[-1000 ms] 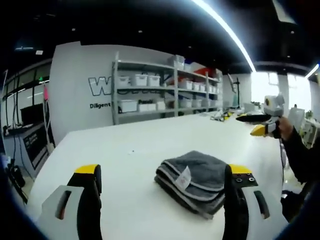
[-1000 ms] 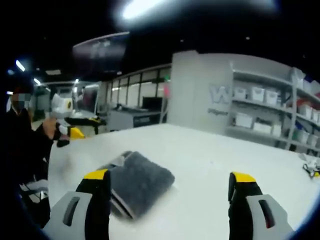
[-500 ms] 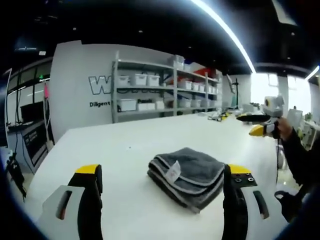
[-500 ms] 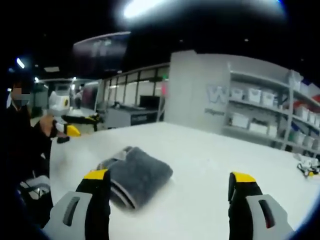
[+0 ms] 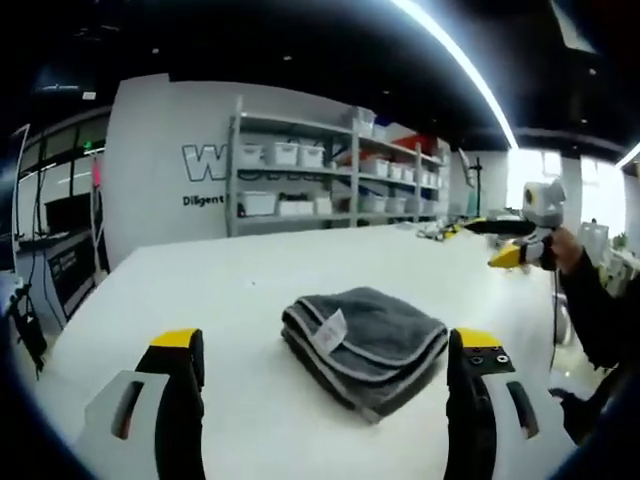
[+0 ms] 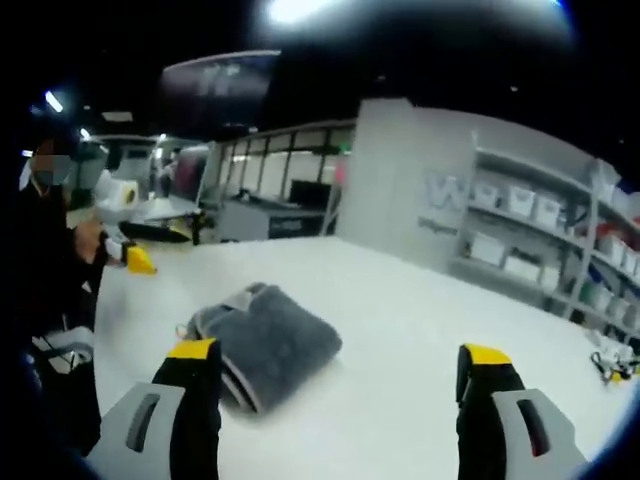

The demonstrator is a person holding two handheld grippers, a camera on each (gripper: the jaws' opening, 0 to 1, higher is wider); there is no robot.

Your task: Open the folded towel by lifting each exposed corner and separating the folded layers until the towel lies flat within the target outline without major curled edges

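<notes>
A folded grey towel (image 5: 365, 345) is seen lying on the white bench (image 5: 240, 290) just below the centre of the left gripper view, a white label showing at its near corner (layers stacked, edges pale). In the right gripper view it lies at lower left (image 6: 265, 342). The left gripper (image 5: 325, 425) and the right gripper (image 6: 340, 420) are held spread wide, nothing between the jaws, above the bench. Shelving (image 5: 330, 185) with bins is seen behind.

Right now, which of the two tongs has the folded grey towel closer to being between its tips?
The left tongs: the folded grey microfibre towel sits nearly centred between its yellow tips. For the right tongs, the towel lies off beside one tip.
</notes>
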